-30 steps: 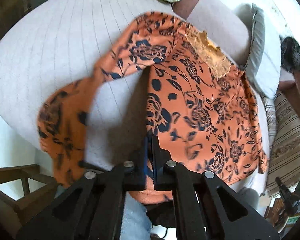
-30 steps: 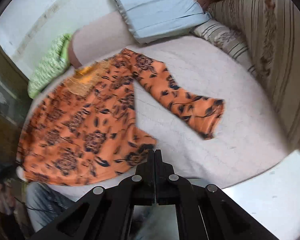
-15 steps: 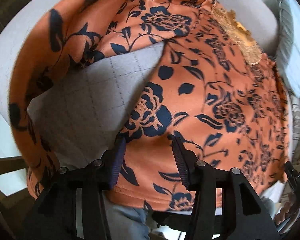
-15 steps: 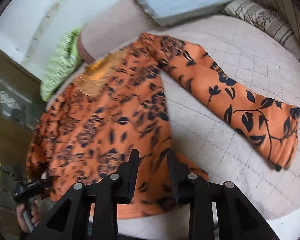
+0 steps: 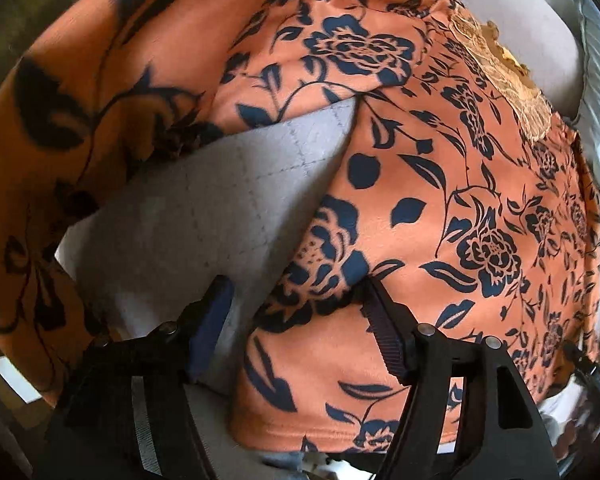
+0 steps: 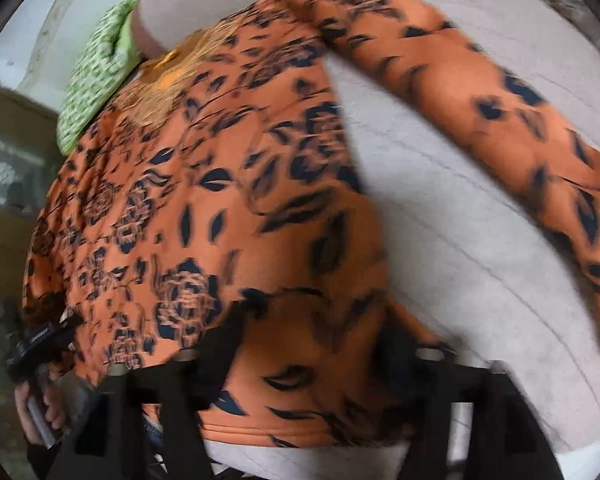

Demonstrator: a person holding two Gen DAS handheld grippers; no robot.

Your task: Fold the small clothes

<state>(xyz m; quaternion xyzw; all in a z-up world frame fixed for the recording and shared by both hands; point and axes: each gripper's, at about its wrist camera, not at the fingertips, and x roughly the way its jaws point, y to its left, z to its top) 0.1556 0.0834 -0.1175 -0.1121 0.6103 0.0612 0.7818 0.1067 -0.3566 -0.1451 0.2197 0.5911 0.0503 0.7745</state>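
Note:
An orange top with dark blue flowers (image 5: 440,200) lies spread on a grey quilted cushion (image 5: 220,220), lace neckline (image 5: 496,80) at the far side. My left gripper (image 5: 296,320) points down over the top's lower left corner, jaws opening, the hem's side edge between them, pads not pressing. One sleeve (image 5: 80,120) curves away at the left. In the blurred right wrist view the same top (image 6: 220,220) fills the left half. My right gripper (image 6: 312,336) hangs over its lower right corner, jaws opening with the cloth between them. The other sleeve (image 6: 500,120) stretches to the right.
A green patterned cushion (image 6: 96,80) lies beyond the neckline. A pale grey pillow (image 5: 592,60) sits at the far right of the left wrist view. A hand on the other gripper's handle (image 6: 40,400) shows at the lower left. The cushion's front edge (image 6: 340,460) runs just below the hem.
Both grippers were shut a second ago and now stand apart. Both have come down close to the top's lower corners, so the garment fills each view.

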